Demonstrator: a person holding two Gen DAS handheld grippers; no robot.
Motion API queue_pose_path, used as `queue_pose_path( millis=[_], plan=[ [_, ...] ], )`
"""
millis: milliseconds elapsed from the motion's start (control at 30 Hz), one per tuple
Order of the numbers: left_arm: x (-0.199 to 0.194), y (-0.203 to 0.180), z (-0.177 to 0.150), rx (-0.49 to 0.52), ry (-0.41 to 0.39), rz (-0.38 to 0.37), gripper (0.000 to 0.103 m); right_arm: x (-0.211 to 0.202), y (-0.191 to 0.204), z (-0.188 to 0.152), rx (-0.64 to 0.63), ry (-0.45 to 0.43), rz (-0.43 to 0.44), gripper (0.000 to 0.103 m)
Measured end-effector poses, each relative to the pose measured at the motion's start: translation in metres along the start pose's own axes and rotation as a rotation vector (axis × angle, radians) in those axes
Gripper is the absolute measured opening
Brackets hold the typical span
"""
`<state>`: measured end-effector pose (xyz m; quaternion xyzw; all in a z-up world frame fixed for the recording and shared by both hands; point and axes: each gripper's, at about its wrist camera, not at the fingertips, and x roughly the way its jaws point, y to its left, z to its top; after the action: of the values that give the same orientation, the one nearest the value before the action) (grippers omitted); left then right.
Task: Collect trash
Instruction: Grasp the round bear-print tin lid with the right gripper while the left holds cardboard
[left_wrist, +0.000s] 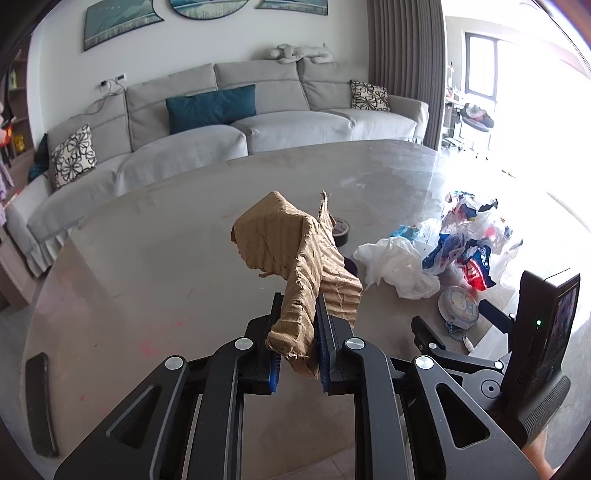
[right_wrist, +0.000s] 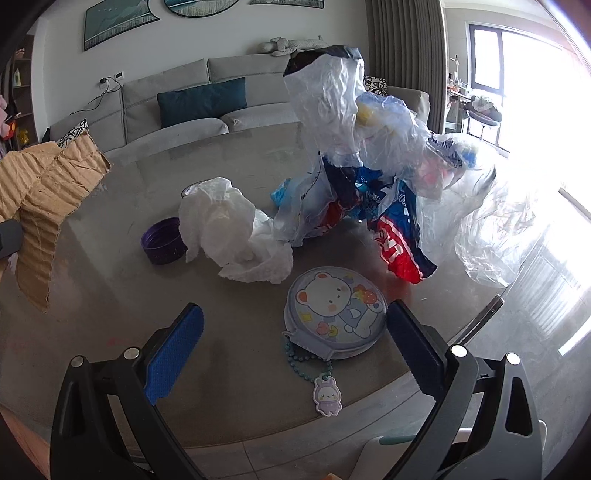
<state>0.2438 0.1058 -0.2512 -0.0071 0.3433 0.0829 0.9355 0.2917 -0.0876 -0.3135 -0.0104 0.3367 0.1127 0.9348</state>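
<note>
My left gripper (left_wrist: 298, 317) is shut on a crumpled piece of brown cardboard (left_wrist: 288, 254) and holds it above the round grey table (left_wrist: 166, 258). The cardboard also shows at the left edge of the right wrist view (right_wrist: 44, 192). My right gripper (right_wrist: 295, 332) is open and empty, low over the table's near edge. A crumpled white tissue (right_wrist: 229, 229) lies ahead of it, and a heap of plastic bags and wrappers (right_wrist: 369, 177) stands behind on the right. The heap also shows in the left wrist view (left_wrist: 469, 240).
A round bear-print pouch (right_wrist: 336, 314) with a bead chain and charm (right_wrist: 327, 395) lies between the right fingers. A purple lid (right_wrist: 162, 240) sits left of the tissue. A tape roll (left_wrist: 341, 230) hides behind the cardboard. A dark remote (left_wrist: 40, 402) lies left. A grey sofa (left_wrist: 221, 122) stands beyond.
</note>
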Motion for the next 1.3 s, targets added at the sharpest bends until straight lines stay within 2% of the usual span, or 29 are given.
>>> queue_pose_path(
  millis=[167,300,333,367,433,467,1000,1300],
  plan=[
    [0.007,0.0,0.0,0.001,0.006,0.001,0.017,0.003,0.003,-0.004,-0.039,-0.002,-0.03,0.097],
    [0.009,-0.002,0.001,0.004,0.009,0.002,0.017,0.002,0.002,-0.005,-0.044,-0.01,-0.017,0.091],
    [0.009,-0.003,0.001,0.008,0.008,0.004,0.017,0.0,0.001,-0.006,-0.045,-0.013,-0.015,0.083],
    [0.009,-0.003,0.001,0.008,0.007,0.004,0.017,0.0,0.002,-0.006,-0.044,-0.018,-0.017,0.071],
    [0.008,-0.004,0.001,0.007,0.008,0.0,0.017,0.001,0.004,-0.005,-0.047,-0.011,-0.011,0.065],
    [0.008,-0.005,0.001,0.008,0.005,0.004,0.017,0.002,0.003,-0.004,-0.051,-0.01,-0.008,0.057],
    [-0.002,-0.006,0.001,0.009,-0.005,0.007,0.017,-0.005,-0.003,-0.001,-0.054,-0.002,-0.001,0.056],
    [-0.024,-0.015,0.001,0.026,-0.039,-0.002,0.017,-0.055,-0.005,0.01,-0.061,-0.08,0.012,0.056]
  ],
)
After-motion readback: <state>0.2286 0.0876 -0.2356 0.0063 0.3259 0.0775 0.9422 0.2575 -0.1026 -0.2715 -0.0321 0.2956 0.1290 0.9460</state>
